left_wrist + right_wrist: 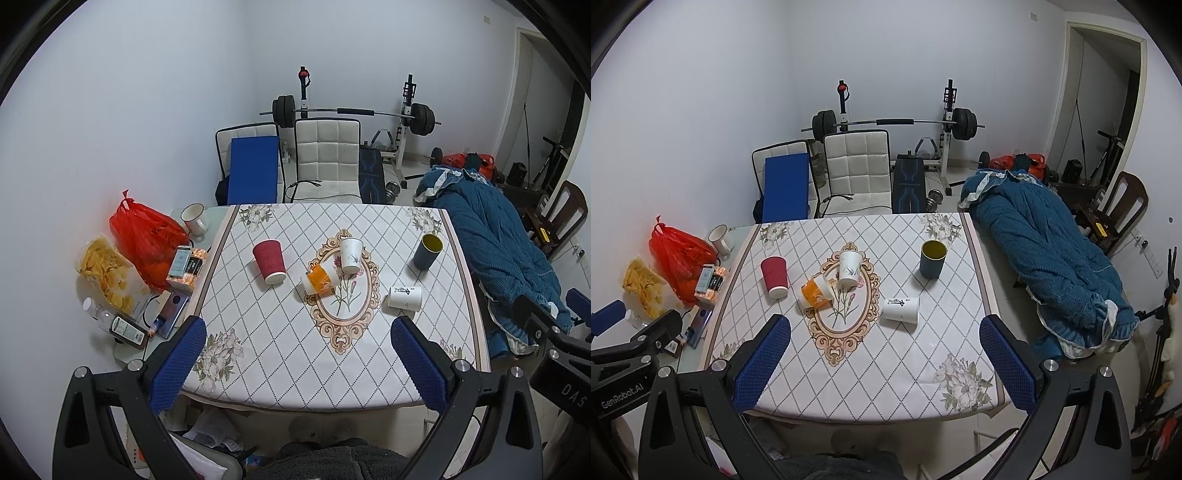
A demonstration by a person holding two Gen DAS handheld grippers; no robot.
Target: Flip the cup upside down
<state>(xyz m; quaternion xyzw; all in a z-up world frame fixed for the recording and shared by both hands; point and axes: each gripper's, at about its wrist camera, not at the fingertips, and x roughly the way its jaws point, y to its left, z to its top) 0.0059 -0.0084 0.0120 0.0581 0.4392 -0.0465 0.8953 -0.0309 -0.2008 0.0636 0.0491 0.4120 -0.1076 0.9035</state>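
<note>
Several cups stand or lie on the patterned tablecloth [280,354]. A red ribbed cup [269,261] [774,277] and a white floral cup [351,254] [849,267] stand upside down. An orange cup [318,281] [816,291] and a white cup with black writing [405,296] [901,309] lie on their sides. A dark blue cup [427,252] [933,259] stands upright, mouth up. My left gripper [295,365] and right gripper [884,363] are both open and empty, held above the table's near edge, well short of the cups.
Left of the cloth lie a red bag [147,236], a chip bag [107,273], a mug [195,218], boxes and phones. A blue quilt [1049,266] lies to the right. Chairs [327,158] and a barbell rack [351,110] stand behind.
</note>
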